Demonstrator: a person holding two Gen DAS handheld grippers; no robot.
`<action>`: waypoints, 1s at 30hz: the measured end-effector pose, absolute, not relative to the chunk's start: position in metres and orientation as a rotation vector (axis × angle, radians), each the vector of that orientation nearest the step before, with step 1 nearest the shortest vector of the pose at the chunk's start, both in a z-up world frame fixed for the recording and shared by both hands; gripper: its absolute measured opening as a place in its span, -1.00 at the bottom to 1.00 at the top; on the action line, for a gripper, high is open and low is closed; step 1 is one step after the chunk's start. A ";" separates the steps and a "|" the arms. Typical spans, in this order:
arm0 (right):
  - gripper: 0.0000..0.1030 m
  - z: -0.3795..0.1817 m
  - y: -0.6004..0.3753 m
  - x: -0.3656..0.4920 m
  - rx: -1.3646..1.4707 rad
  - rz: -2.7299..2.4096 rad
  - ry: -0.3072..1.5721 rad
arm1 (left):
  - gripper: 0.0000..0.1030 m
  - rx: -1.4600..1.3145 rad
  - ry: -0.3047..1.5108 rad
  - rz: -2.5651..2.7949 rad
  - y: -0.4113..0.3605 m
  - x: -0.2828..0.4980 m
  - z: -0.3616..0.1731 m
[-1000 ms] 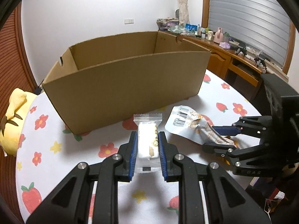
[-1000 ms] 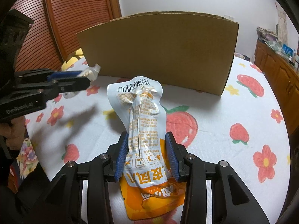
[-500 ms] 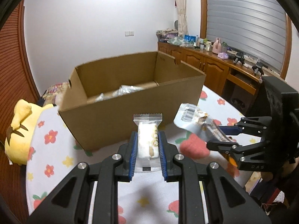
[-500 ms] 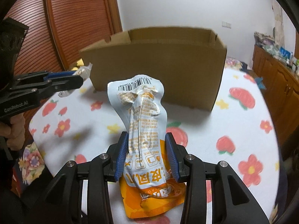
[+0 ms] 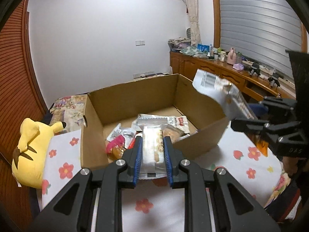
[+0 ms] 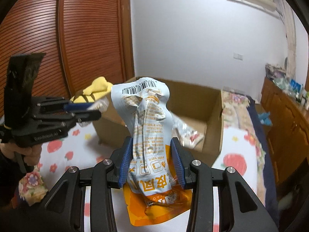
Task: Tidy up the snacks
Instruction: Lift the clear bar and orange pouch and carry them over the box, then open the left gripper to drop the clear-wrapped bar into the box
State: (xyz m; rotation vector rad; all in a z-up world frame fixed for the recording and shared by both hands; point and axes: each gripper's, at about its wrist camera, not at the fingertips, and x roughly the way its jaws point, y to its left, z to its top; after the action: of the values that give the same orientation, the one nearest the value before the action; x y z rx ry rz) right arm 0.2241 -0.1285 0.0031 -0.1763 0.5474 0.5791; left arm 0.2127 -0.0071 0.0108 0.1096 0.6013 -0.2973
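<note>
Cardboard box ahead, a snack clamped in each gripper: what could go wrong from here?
1. The blue-and-orange pouch is long and floppy; its top could catch the cardboard box wall.
2. The right gripper and left gripper sit close together and might collide over the box.
3. The clear-wrapped biscuit pack could land on the piled snacks and slide.

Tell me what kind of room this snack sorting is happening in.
Probably a bedroom in a home. A yellow plush toy lies at the edge of a flower-print sheet, a cluttered wooden sideboard runs under a shuttered window, and a slatted wooden wardrobe door fills one wall.
</note>
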 end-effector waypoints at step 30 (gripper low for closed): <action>-0.16 -0.029 -0.091 0.349 -0.405 0.475 0.673 | -0.39 0.058 0.638 -0.257 0.006 0.287 -0.011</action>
State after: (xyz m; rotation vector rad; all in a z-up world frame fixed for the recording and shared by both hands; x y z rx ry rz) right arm 0.3495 -0.0912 -0.0290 -0.4050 0.6735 0.4749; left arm 0.2867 0.0055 -0.0110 0.0581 0.6378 -0.2567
